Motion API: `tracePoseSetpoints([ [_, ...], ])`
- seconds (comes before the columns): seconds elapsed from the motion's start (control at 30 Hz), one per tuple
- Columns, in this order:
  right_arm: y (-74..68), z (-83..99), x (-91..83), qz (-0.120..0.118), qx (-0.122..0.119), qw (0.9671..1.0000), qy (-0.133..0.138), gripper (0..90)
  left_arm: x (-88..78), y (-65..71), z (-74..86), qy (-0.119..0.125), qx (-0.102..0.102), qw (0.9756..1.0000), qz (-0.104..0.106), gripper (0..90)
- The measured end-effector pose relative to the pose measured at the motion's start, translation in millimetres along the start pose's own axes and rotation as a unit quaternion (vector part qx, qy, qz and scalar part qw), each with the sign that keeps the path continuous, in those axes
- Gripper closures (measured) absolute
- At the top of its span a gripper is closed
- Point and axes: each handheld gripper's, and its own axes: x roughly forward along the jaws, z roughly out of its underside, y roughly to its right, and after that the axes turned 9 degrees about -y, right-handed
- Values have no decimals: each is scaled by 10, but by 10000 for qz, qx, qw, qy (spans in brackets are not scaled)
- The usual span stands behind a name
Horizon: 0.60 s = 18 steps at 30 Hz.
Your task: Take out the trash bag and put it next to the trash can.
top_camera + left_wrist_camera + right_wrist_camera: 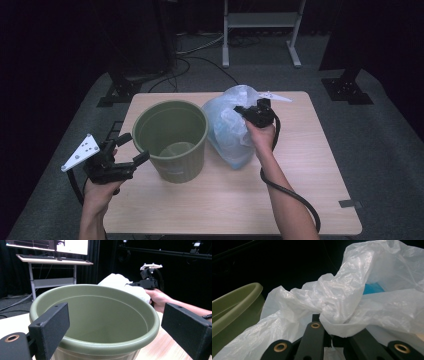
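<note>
Nearest the camera, the person's forearms come in over the near edge of the tabletop [300,210], a pale wooden surface with bare room along its near and right sides. On its left half stands the green bucket [172,140], upright and open-mouthed, close to the left edge. Just to its right, touching or nearly touching the bucket's side, sits the white plastic bag [227,125], crumpled and translucent, with something blue showing through it; it reaches toward the far edge. The left tool [131,150] hovers at the bucket's near-left side with its jaws spread wide, framing the rim in the left gripper view without touching it. The right tool [240,110] has its jaws pressed together, pinching a gathered fold at the top of the bag.
</note>
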Motion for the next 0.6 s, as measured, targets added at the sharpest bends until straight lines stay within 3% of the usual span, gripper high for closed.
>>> tracePoseSetpoints([
  [0.6,-116,244,319,-221,-120,9993,-286,883,8,8,11,-39,21,10000,15,68],
])
